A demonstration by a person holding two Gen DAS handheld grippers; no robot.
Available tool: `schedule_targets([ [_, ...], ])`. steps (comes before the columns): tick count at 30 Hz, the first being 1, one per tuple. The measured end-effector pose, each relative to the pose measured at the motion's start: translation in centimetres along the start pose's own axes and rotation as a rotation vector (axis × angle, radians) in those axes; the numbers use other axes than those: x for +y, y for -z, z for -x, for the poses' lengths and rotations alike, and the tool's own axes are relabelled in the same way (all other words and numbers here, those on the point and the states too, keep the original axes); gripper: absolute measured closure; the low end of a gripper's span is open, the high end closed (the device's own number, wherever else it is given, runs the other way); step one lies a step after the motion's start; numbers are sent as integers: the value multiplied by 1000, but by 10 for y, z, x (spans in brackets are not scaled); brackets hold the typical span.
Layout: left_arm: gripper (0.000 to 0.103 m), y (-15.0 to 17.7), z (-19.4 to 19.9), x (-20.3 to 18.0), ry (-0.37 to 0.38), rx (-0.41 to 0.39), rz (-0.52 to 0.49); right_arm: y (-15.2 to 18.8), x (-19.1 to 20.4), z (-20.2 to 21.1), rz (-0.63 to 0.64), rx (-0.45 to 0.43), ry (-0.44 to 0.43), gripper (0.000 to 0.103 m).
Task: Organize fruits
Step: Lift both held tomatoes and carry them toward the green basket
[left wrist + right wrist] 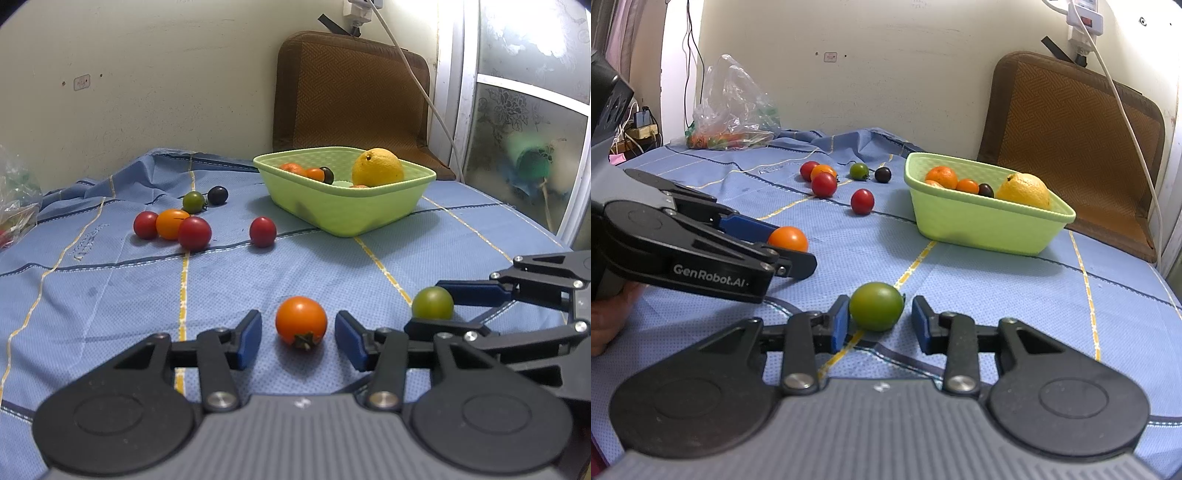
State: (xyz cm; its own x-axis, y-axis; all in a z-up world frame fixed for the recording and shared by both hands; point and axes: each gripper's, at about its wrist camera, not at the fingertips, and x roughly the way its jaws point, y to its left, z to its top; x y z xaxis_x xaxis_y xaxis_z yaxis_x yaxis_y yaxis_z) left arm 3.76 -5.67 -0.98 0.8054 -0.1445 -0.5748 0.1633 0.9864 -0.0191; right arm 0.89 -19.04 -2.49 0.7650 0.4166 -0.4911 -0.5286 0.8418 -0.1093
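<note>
An orange cherry tomato (301, 320) lies on the blue cloth (110, 295) between the fingers of my left gripper (298, 338), with a gap on each side; the gripper is open. Just to its right, a green cherry tomato (875, 305) sits between the fingers of my right gripper (881, 325). The left pad is at its skin and the right pad stands clear, so that gripper is open too. Farther back stands a light green basket (1067, 215) holding a large yellow citrus (1023, 190), a mandarin (942, 176) and small tomatoes. Several loose cherry tomatoes (824, 184) lie left of the basket.
A clear plastic bag (731, 107) with produce sits at the far left by the wall. A brown cushion (1071, 129) leans behind the basket, with a white cable (1126, 122) hanging across it. A frosted glass door (528, 147) bounds the right side. A person's hand (605, 325) holds the left gripper.
</note>
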Motion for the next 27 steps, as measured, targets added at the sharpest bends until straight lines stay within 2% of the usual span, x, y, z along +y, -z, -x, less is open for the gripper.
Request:
schedule_targets([
  [12,56,0,0,0,-2,0,0,-1,1,0,2,0,2,63],
  [15,52,1,0,4,-9,0,3,-1,2,0,1,0,2,63],
  [22,53,-1,-1,9,-3,0,9,0,2,0,-7,2,-3,63],
  [27,57,-3,-3,12,2,2,16,0,0,-1,-14,3,-9,63],
])
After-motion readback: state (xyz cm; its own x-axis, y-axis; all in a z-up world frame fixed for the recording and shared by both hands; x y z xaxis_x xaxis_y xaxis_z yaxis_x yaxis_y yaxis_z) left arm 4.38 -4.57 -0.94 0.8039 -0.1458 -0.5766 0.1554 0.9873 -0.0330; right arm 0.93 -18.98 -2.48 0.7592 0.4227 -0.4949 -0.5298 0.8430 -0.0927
